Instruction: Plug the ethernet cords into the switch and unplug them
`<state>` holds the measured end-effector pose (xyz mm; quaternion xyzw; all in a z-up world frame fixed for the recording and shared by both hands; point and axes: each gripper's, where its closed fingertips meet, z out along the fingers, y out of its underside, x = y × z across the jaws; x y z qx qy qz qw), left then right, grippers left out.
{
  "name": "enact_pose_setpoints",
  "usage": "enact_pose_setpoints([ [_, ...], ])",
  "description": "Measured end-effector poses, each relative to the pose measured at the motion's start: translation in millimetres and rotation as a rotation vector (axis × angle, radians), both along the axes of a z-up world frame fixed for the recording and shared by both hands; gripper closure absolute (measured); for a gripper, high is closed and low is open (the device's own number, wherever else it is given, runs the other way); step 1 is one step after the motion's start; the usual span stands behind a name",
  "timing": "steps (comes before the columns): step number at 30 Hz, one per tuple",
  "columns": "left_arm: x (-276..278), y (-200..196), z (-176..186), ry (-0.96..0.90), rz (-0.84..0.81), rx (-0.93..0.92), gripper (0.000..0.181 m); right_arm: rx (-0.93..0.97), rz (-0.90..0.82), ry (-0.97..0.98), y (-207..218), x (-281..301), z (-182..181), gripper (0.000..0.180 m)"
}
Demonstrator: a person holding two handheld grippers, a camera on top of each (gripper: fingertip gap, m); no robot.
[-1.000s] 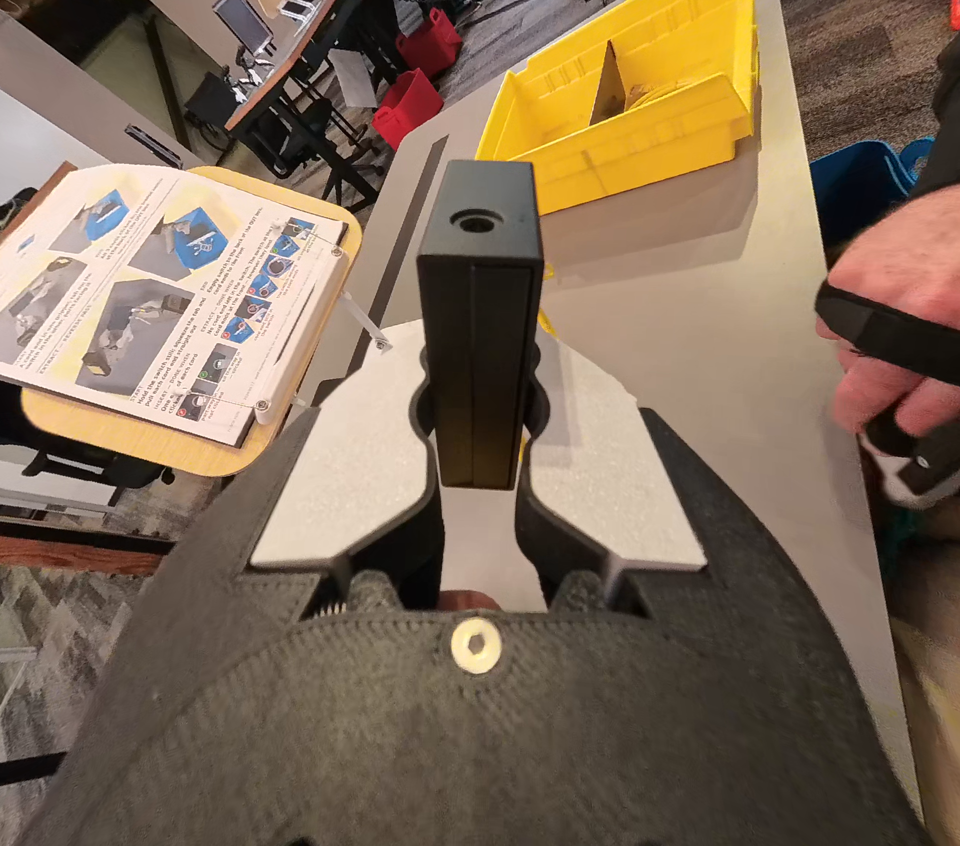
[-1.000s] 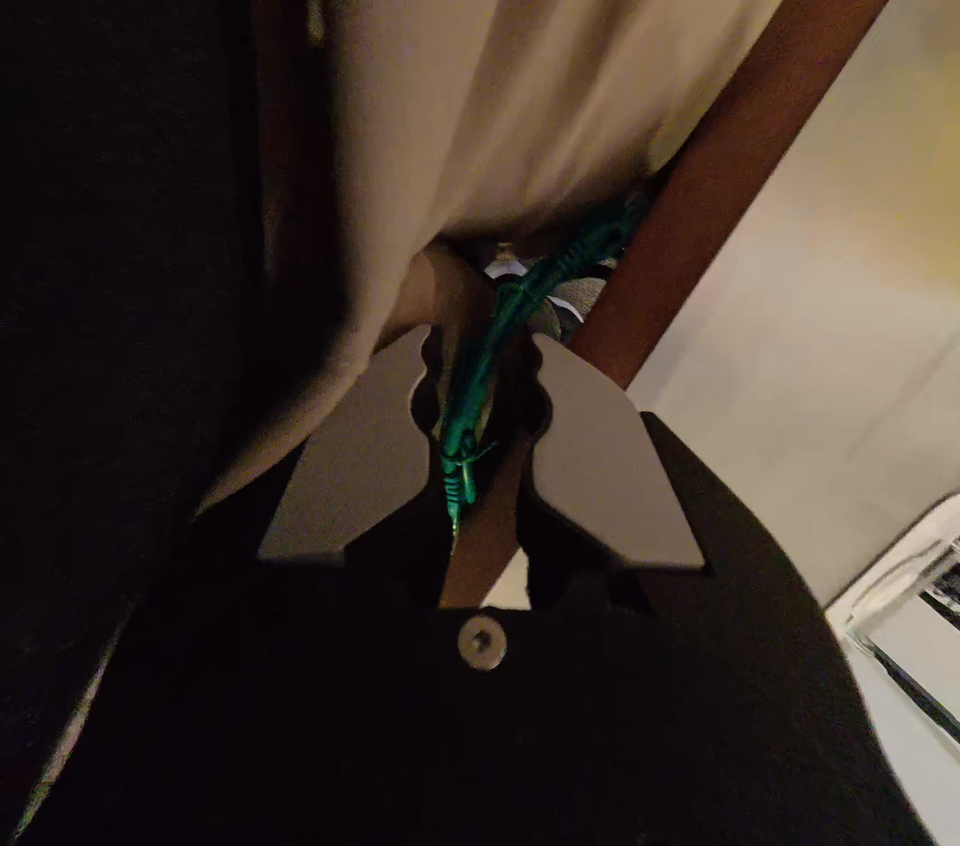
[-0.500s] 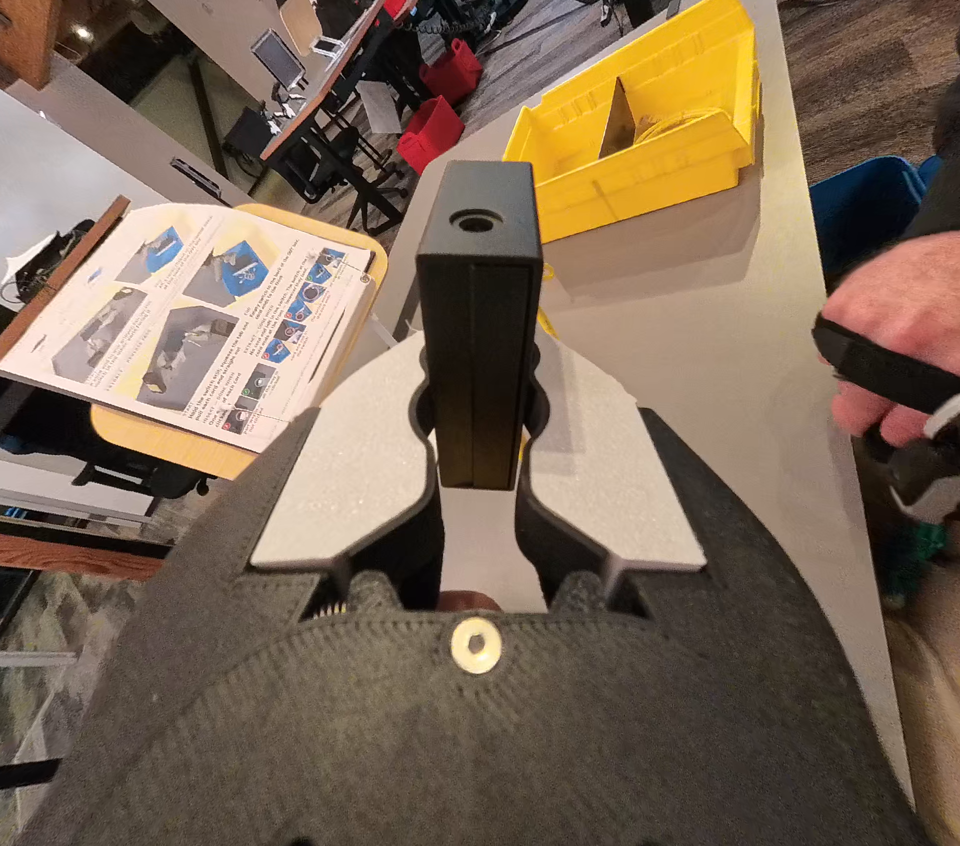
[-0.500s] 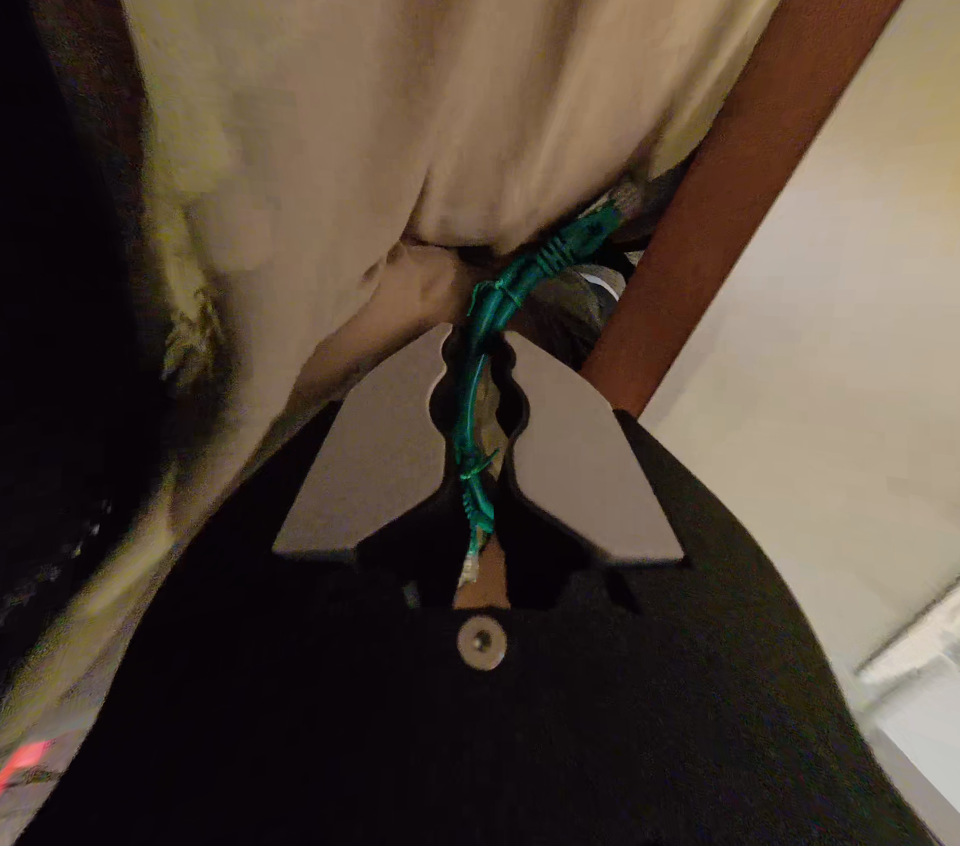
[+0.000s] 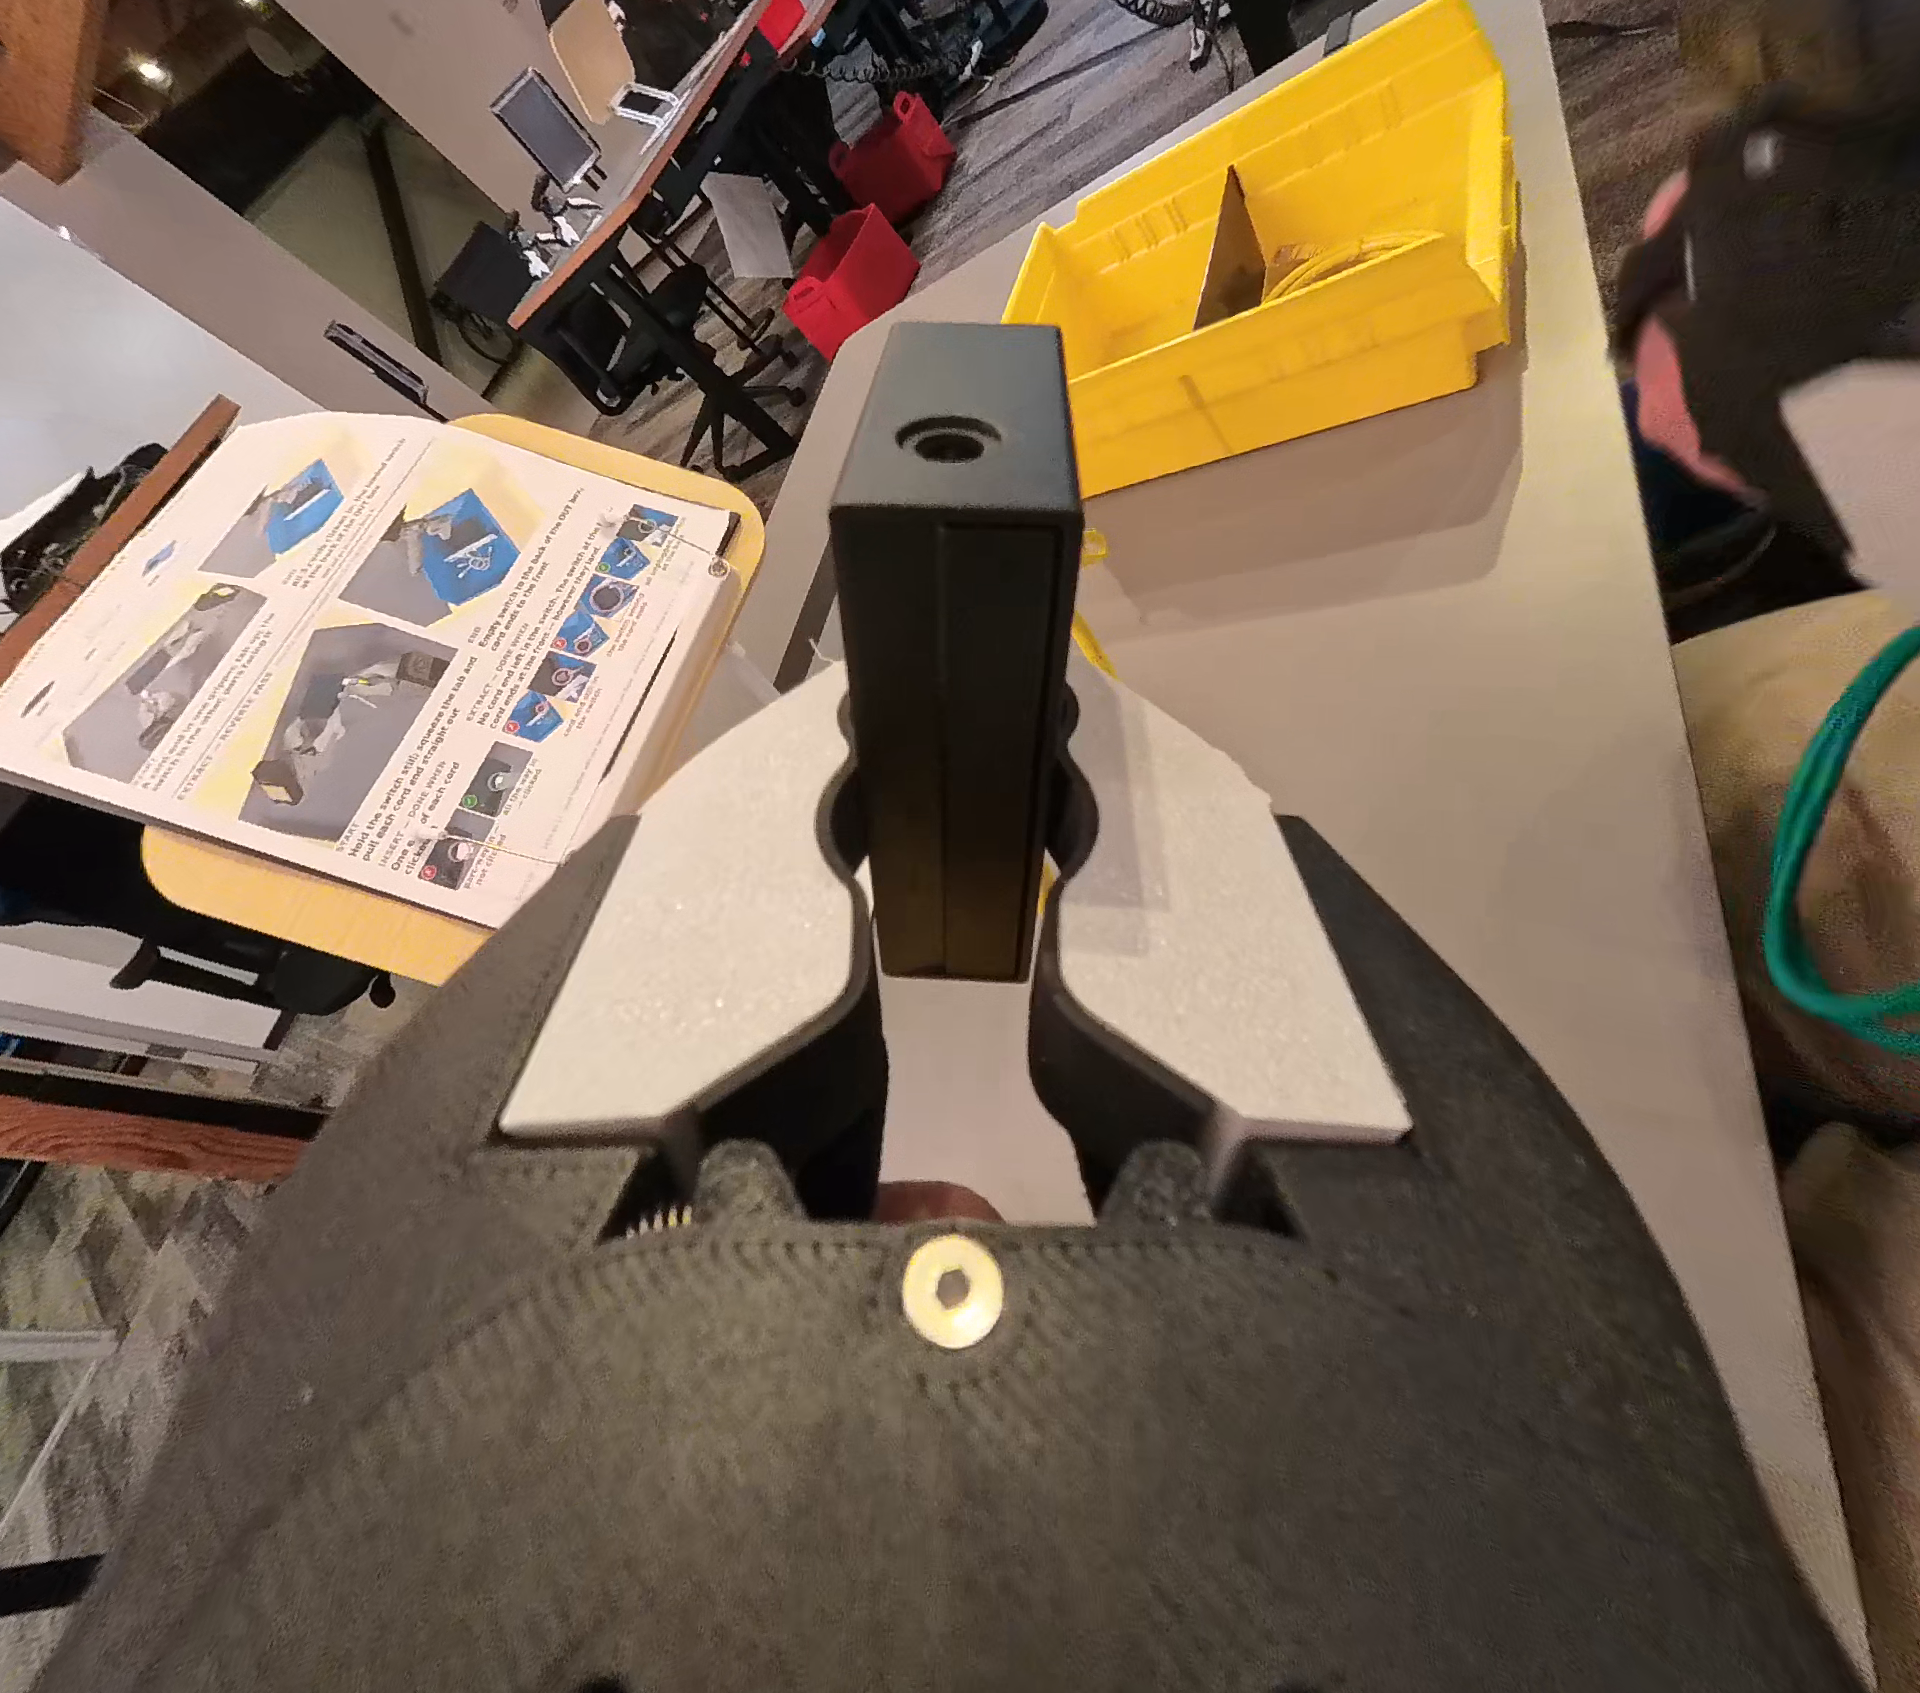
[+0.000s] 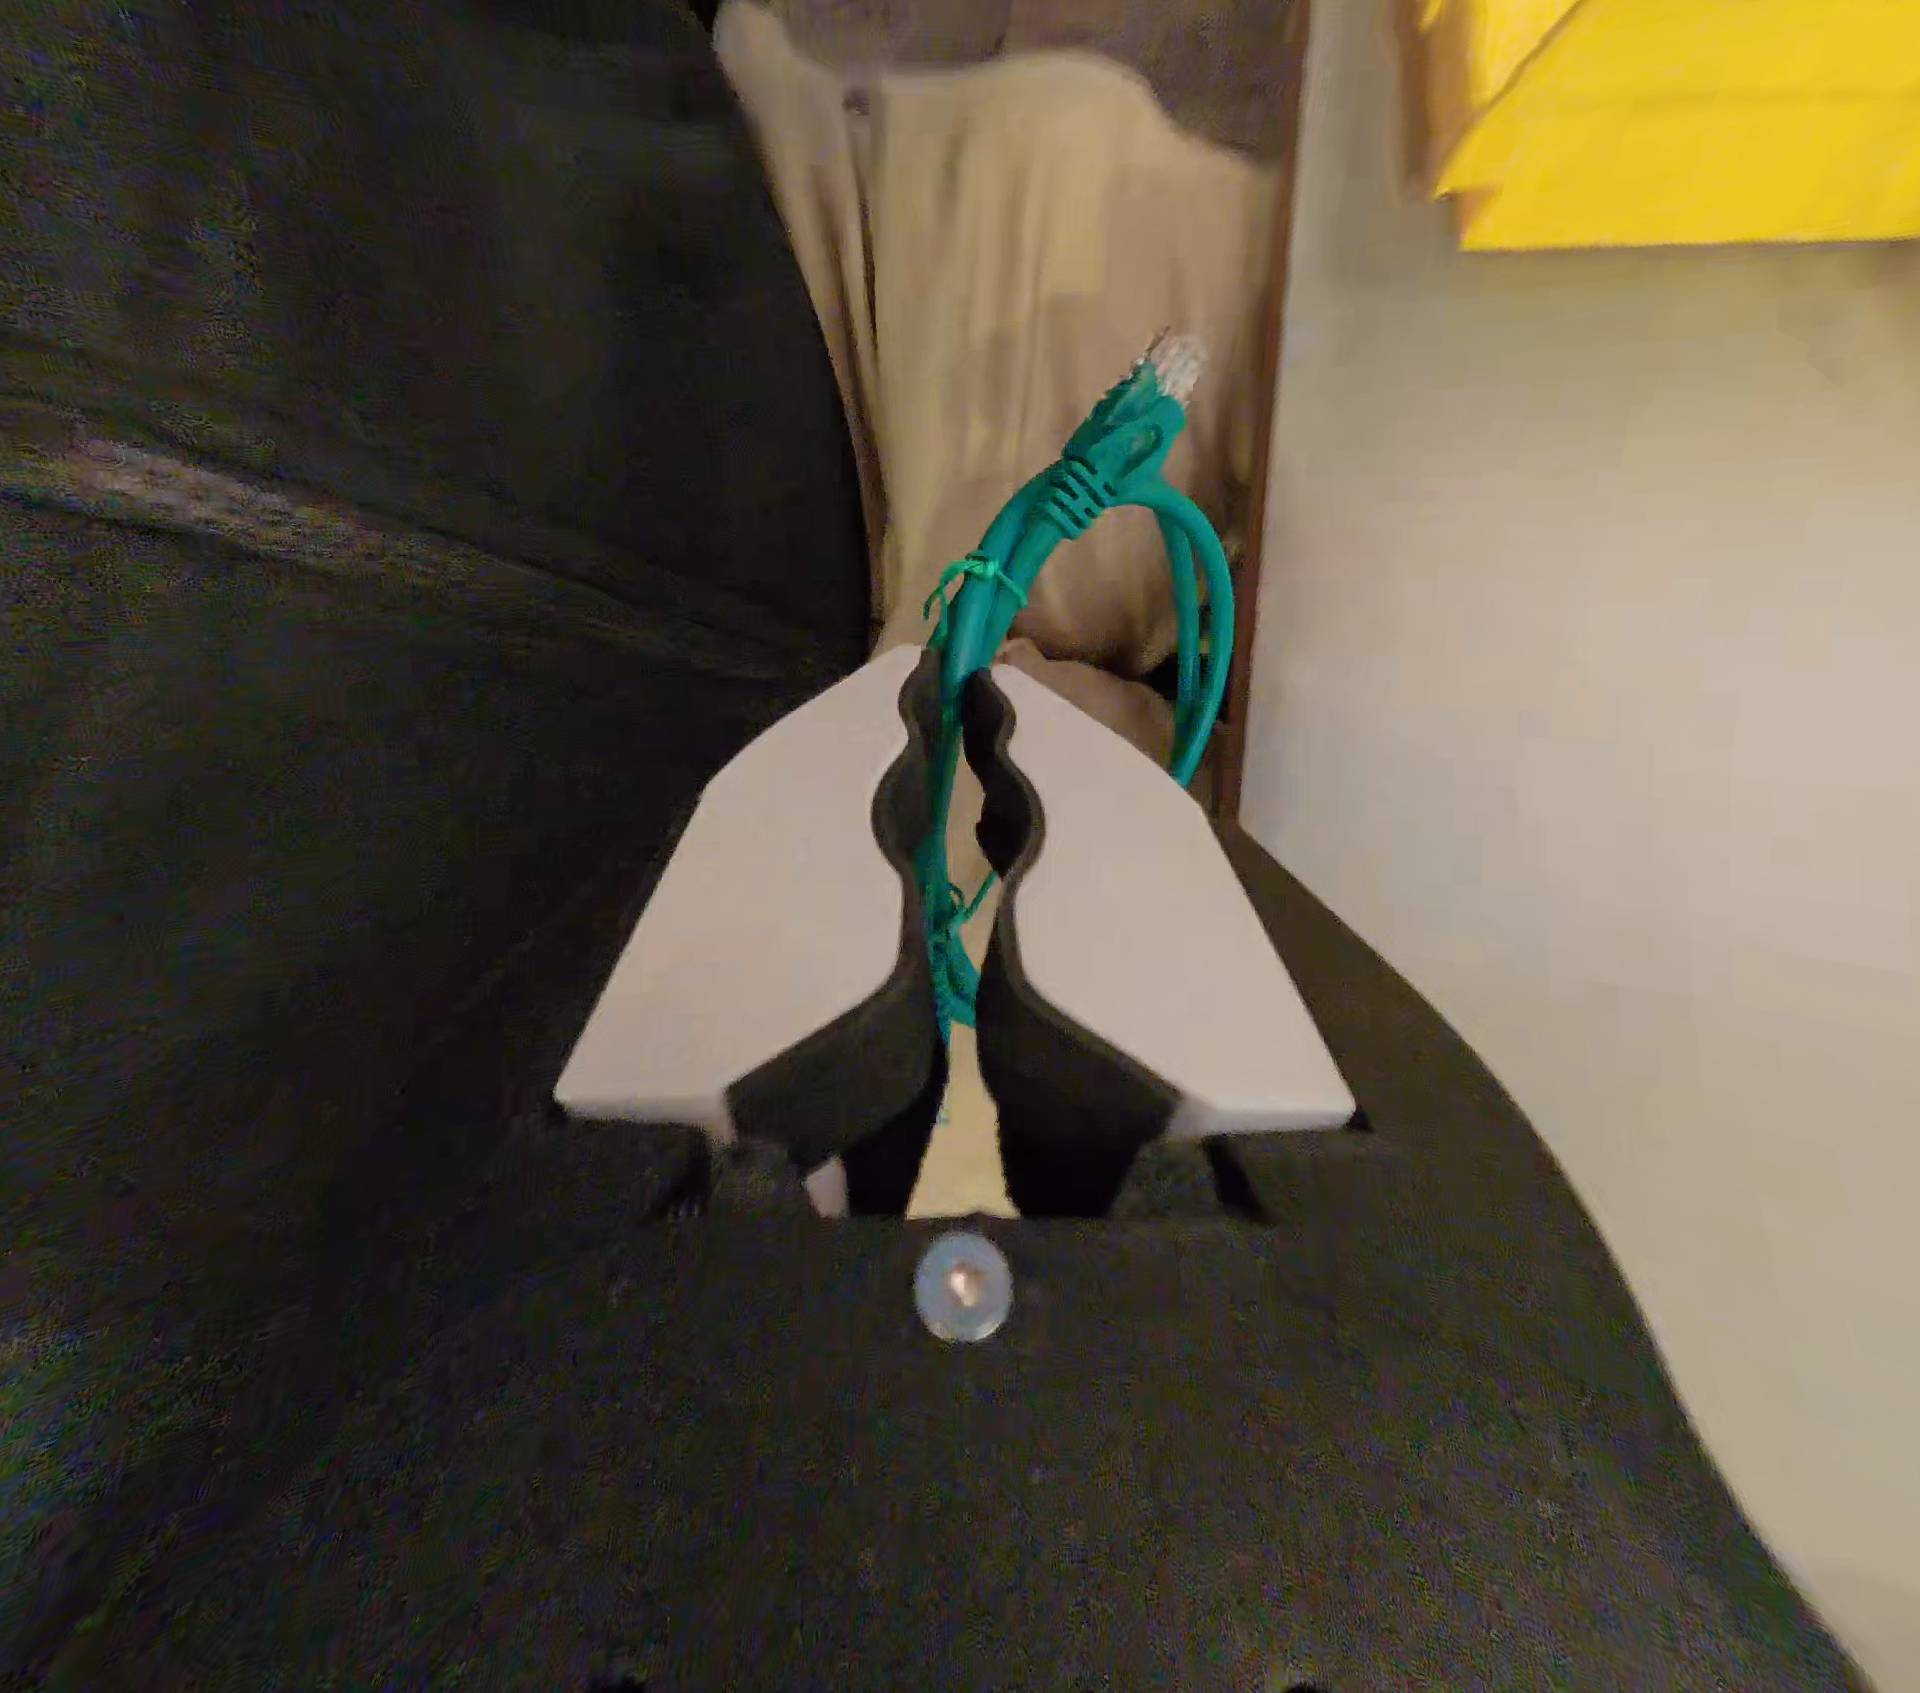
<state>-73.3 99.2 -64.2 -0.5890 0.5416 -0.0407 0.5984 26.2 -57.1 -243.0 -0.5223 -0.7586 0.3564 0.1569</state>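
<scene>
My left gripper (image 5: 956,729) is shut on a black box-shaped switch (image 5: 961,604), held upright above the grey table (image 5: 1403,760). Its ports are hidden from this view. My right gripper (image 6: 951,687) is shut on a coiled green ethernet cord (image 6: 1081,500), tied with a twist tie, its clear plug (image 6: 1169,365) pointing up and away. The gripper holds it off the table's near edge, over the person's beige trousers. A loop of the green cord also shows in the left wrist view (image 5: 1829,822) at the right edge.
A yellow bin (image 5: 1299,293) with a divider stands at the table's far end; it also shows in the right wrist view (image 6: 1683,2). A printed instruction sheet (image 5: 343,656) lies on a side stand to the left. Desks and red bins (image 5: 862,272) stand on the floor beyond. Left tips to right tips: about 25 centimetres.
My right gripper has lifted the green cord out from under the table edge into open view, and the view swung toward the table. The left gripper with the switch tilted slightly upward.
</scene>
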Motion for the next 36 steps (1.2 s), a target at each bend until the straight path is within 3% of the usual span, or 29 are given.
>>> enact_pose_setpoints([
  [4, -3, 6, -1, -0.024, 0.010, 0.000, 0.151, -0.055, -0.195, 0.198, 34, 43, 76, 0.175],
  [9, -4, 12, -5, -0.031, 0.022, -0.010, 0.151, 0.195, -0.670, 0.282, 123, 151, 134, 0.175],
  [12, -1, 15, -7, -0.031, 0.017, -0.015, 0.151, 0.334, -0.960, 0.171, 177, 224, 129, 0.175],
  [17, -1, 19, -14, -0.032, 0.021, -0.031, 0.151, 0.405, -1.268, -0.077, 245, 289, 54, 0.175],
  [19, -1, 20, -18, -0.037, 0.021, -0.041, 0.151, 0.367, -1.309, -0.110, 263, 288, 20, 0.173],
  [20, -1, 21, -19, -0.039, 0.021, -0.046, 0.151, 0.350, -1.320, -0.142, 270, 288, 4, 0.165],
  [21, -1, 21, -21, -0.039, 0.020, -0.051, 0.151, 0.315, -1.328, -0.174, 275, 286, -8, 0.144],
  [23, 1, 21, -24, -0.038, 0.017, -0.054, 0.151, 0.229, -1.314, -0.138, 276, 275, -11, 0.135],
  [27, 1, 22, -24, -0.056, 0.005, -0.059, 0.151, 0.197, -1.288, 0.067, 270, 259, 42, 0.142],
  [28, 2, 22, -24, -0.063, 0.003, -0.064, 0.151, 0.203, -1.272, 0.054, 263, 259, 51, 0.157],
  [29, 1, 23, -26, -0.060, 0.004, -0.067, 0.151, 0.212, -1.253, -0.052, 253, 266, 48, 0.167],
  [31, 1, 23, -28, -0.052, 0.002, -0.069, 0.151, 0.161, -1.237, -0.272, 238, 289, 23, 0.158],
  [34, 2, 23, -30, -0.062, -0.008, -0.078, 0.151, -0.016, -1.178, -0.276, 235, 282, -16, 0.141],
  [36, 3, 23, -33, -0.057, -0.006, -0.085, 0.151, 0.035, -1.153, -0.364, 237, 281, -40, 0.149],
])
